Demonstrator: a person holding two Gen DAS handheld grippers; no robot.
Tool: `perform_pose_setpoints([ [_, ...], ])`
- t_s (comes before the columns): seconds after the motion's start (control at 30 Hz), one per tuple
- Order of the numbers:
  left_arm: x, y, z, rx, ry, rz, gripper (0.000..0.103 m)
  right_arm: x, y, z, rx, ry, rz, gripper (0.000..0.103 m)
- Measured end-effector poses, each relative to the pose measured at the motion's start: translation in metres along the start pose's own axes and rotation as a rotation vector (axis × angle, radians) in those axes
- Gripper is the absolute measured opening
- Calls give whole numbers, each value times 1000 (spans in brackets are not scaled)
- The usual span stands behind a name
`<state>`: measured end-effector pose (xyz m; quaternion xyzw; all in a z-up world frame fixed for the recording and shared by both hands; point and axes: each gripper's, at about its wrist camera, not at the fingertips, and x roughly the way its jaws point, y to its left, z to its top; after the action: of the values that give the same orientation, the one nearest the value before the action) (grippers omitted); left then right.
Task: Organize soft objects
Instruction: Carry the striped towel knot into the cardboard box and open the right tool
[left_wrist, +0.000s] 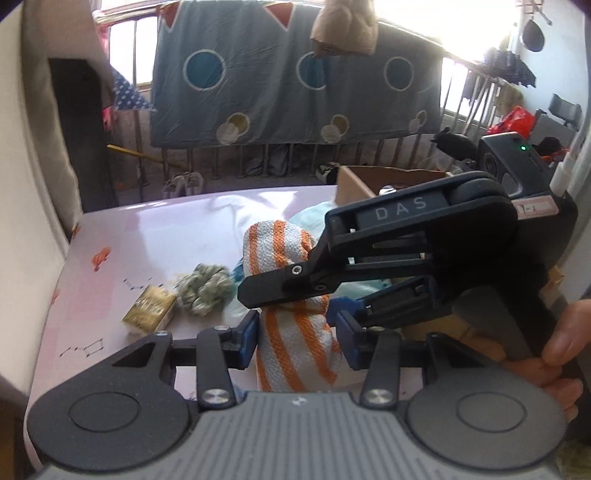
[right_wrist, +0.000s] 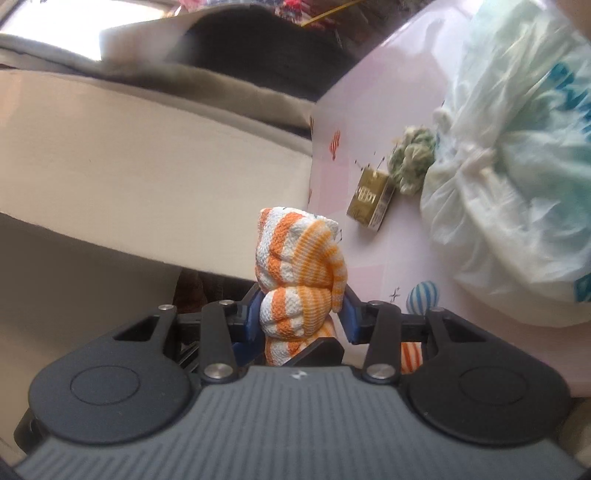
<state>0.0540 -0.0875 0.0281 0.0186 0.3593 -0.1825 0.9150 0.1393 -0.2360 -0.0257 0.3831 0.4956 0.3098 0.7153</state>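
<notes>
Orange-and-white striped cloth (left_wrist: 295, 347), one piece, clamped by both my tongs and held up over the bench (left_wrist: 155, 236). Left tongs (left_wrist: 297, 338) grip it low; right tongs (right_wrist: 301, 314) grip it too, pads pressed in. One gold box (left_wrist: 149, 309), one green-grey fabric wad (left_wrist: 203, 291) and one pale plastic bag (right_wrist: 509, 184) on the pink patterned bench top. One cardboard box (left_wrist: 364, 181) behind, contents hidden. Grey sheet with circles (left_wrist: 288, 74) hangs on a railing by bright windows. A hand (left_wrist: 561, 339) is cut off at the right edge.
</notes>
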Motion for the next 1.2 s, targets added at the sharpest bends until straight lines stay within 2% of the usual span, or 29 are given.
perform_pose_setpoints([
  [0.13,16,-47,29,54,-32,-96,46,-71,-10,10,-7,-121,-22,40],
  [0.27,38,-98,56,82,-46,-228,46,-144,-26,16,3,-249,-63,39],
  [0.33,48,-120,64,88,-47,-285,51,-180,-36,17,15,-309,-92,39],
  [0.47,62,-158,67,121,-40,-330,64,-239,-62,13,44,-401,-159,39],
  [0.6,75,-169,56,129,-1,-327,65,-283,-87,14,50,-466,-274,39],
  [0.77,91,-145,47,83,57,-283,65,-301,-115,26,32,-457,-465,39],
  [0.93,94,-115,46,47,75,-246,65,-288,-130,48,-48,-323,-768,43],
  [1.03,94,-104,47,34,74,-235,65,-272,-137,54,-122,-276,-969,57],
  [1.2,93,-94,47,27,68,-225,65,-259,-130,56,-204,-280,-1035,70],
])
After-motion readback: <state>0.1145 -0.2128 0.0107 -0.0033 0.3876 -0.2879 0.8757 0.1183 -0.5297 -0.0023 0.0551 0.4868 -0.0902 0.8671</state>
